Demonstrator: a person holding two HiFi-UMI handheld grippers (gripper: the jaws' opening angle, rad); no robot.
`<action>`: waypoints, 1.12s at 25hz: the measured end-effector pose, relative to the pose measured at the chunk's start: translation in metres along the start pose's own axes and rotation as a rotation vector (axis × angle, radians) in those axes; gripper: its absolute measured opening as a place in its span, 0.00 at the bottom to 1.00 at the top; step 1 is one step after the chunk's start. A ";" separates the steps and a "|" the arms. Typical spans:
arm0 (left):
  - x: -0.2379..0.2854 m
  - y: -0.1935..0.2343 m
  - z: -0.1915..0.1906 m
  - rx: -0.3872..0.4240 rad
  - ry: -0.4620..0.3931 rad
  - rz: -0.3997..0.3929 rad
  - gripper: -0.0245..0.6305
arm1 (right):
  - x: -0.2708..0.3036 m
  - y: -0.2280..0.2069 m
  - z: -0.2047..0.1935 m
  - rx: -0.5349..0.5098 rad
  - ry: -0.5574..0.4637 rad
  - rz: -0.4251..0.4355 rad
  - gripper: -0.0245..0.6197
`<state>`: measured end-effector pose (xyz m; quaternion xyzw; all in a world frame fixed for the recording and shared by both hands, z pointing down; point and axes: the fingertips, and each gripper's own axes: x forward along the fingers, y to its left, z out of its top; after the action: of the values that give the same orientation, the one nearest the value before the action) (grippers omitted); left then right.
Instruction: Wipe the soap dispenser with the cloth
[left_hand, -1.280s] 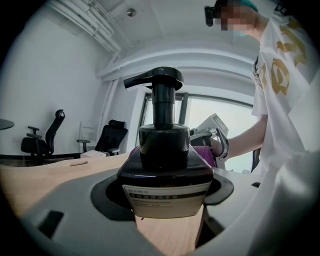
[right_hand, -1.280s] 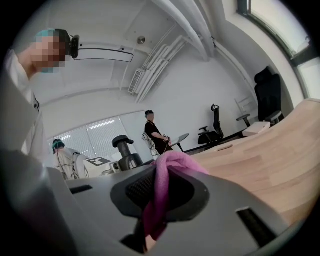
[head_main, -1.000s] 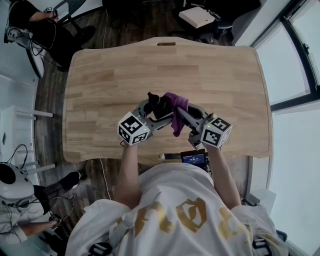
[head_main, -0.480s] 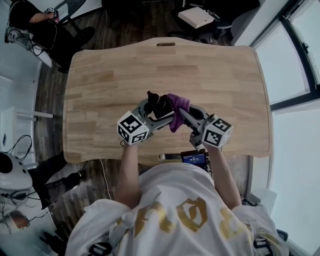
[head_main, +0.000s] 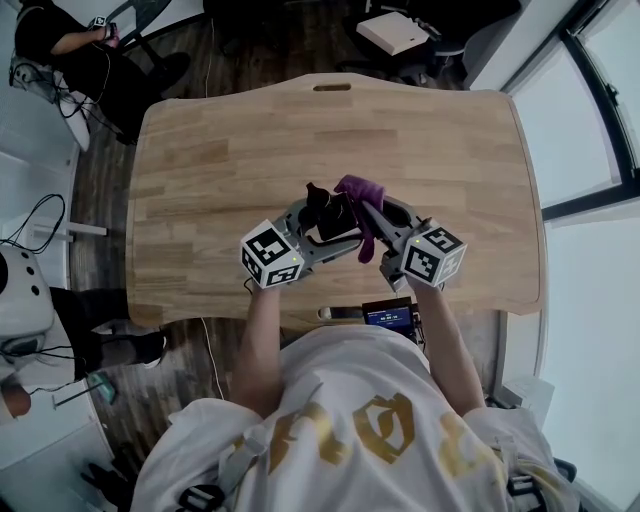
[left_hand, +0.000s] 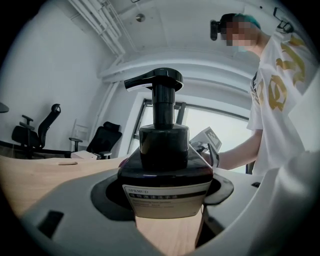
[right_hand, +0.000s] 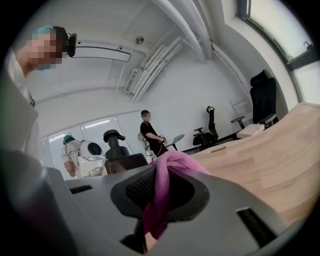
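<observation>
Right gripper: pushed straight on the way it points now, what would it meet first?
Probably the soap dispenser, just beyond the cloth that the right gripper is shut on. It sits slightly off-centre and depth is unclear.

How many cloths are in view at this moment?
1. The purple cloth, clamped in the right gripper, beside the soap dispenser that the left gripper holds. No other shows.

Two grippers: the left gripper (head_main: 328, 222) and right gripper (head_main: 368, 212). One black soap dispenser (left_hand: 165, 170) between the left one's jaws, one purple cloth (right_hand: 161, 192) between the right one's, and one wooden table (head_main: 220, 150) beneath both
</observation>
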<state>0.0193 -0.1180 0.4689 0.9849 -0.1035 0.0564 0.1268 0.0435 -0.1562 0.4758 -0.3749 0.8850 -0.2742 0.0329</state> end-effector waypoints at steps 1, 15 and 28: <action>0.000 0.000 0.000 -0.002 -0.001 -0.003 0.58 | 0.001 -0.002 -0.001 0.001 0.001 -0.008 0.11; -0.011 0.006 0.028 -0.057 -0.144 0.005 0.58 | 0.003 0.000 0.000 0.036 -0.007 0.002 0.11; -0.020 0.011 0.042 -0.068 -0.210 0.027 0.58 | 0.015 0.061 -0.041 -0.065 0.139 0.216 0.11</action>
<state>0.0011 -0.1353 0.4287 0.9790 -0.1315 -0.0488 0.1479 -0.0177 -0.1130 0.4817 -0.2583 0.9288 -0.2654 -0.0111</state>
